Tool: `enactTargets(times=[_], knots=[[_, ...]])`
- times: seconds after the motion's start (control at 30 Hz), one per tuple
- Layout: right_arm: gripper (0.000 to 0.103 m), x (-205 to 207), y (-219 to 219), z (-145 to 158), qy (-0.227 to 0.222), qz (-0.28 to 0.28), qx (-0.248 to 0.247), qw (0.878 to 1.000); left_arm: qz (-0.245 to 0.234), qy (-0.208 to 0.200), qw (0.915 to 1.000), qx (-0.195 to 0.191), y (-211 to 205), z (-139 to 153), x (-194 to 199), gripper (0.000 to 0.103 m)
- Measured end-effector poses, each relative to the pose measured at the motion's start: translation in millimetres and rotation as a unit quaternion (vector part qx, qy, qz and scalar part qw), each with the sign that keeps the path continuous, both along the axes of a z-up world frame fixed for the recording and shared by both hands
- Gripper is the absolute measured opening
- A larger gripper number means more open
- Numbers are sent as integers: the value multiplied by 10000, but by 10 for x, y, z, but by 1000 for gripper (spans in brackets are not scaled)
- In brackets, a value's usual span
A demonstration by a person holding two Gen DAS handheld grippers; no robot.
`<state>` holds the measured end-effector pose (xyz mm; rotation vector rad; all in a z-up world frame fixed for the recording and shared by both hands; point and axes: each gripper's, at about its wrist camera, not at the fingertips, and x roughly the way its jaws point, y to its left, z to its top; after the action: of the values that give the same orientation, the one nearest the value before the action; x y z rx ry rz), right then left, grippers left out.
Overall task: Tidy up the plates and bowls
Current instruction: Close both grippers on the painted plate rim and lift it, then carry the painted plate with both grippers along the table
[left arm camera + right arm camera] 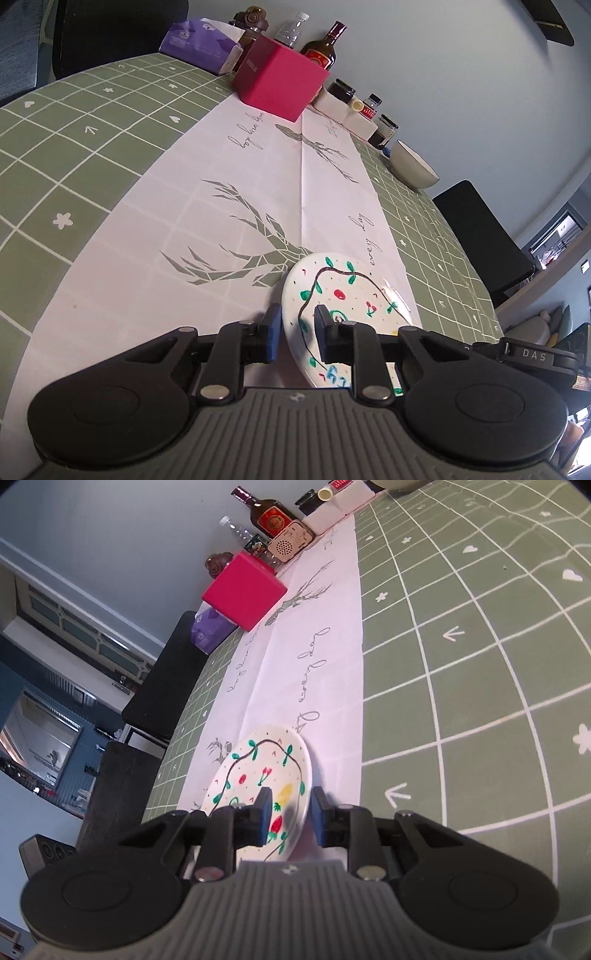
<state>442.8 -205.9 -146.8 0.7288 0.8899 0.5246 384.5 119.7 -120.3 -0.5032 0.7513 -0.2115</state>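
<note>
Both tilted low over the table, the left gripper [297, 332] and right gripper [290, 814] each straddle a painted plate's [347, 288] rim, jaws parted.

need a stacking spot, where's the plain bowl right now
In the left wrist view the bowl sits far right on the green tablecloth, just past the jars.

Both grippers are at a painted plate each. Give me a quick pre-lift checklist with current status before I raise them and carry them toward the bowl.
1. Left gripper straddles the rim of its painted plate: ok, one finger on each side.
2. Left jaws clamped on the rim: not ok, a gap shows beside the rim.
3. Right gripper straddles its painted plate: ok.
4. Right jaws clamped: not ok, a gap remains.
5. Plates lying flat on the white runner: cannot tell, the wrist views are tilted.
6. Destination bowl upright near the table's far edge: ok; whether it is empty, cannot tell.
</note>
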Motion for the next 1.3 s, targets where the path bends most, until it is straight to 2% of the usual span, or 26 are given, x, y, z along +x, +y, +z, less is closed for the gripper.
enactTargets(times=[0.03,0.1,0.13,0.37,0.47,0.57,0.63,0.7,0.77,0.87,0.97,1.1,1.13,1.2,1.23,1.27,1.3], knots=[[19,-7,-9,-16,10,-42,-1,10000,46,-33,9999,110,-20,1,-13,18],[4,-26,-16,-33,18,-129,-98,9999,15,-136,9996,254,-62,8,-35,16],[4,-40,-20,-30,2,-131,-108,9999,-18,-176,9993,323,-84,17,-43,14],[5,-76,36,46,-149,64,-473,9988,-136,-372,9960,800,-182,49,-161,15],[5,-97,-12,65,-87,409,-505,9979,-436,-380,9954,767,-139,52,-240,16],[6,-103,-115,28,84,606,-290,9977,-462,-292,9975,458,-75,22,-215,17],[12,-108,-168,-4,-81,579,-127,9982,-436,-332,9979,357,-47,-11,-175,19],[34,-111,-198,1,-213,550,21,9983,-475,-362,9979,241,-3,-36,-154,20],[53,-109,-204,20,-255,521,216,9981,-497,-355,9981,-51,60,-69,-117,23],[56,-117,-138,48,-322,480,137,9982,-457,-150,9955,-814,209,-149,-27,28],[57,-111,-49,60,-372,614,134,9973,-476,81,9884,-1437,333,-236,51,26],[75,-102,71,104,-484,712,81,9963,-466,42,9899,-1337,308,-225,48,26],[75,-104,78,106,-493,705,75,9963,-456,42,9901,-1324,303,-222,47,26],[71,-111,62,94,-477,632,69,9968,-426,43,9908,-1283,288,-211,41,24],[67,-111,34,74,-399,508,82,9979,-404,51,9921,-1185,269,-193,36,19],[53,-107,-8,45,-276,361,97,9989,-355,64,9944,-997,236,-164,26,9],[33,-90,-56,9,-129,213,98,9996,-369,32,9958,-839,201,-135,7,9]])
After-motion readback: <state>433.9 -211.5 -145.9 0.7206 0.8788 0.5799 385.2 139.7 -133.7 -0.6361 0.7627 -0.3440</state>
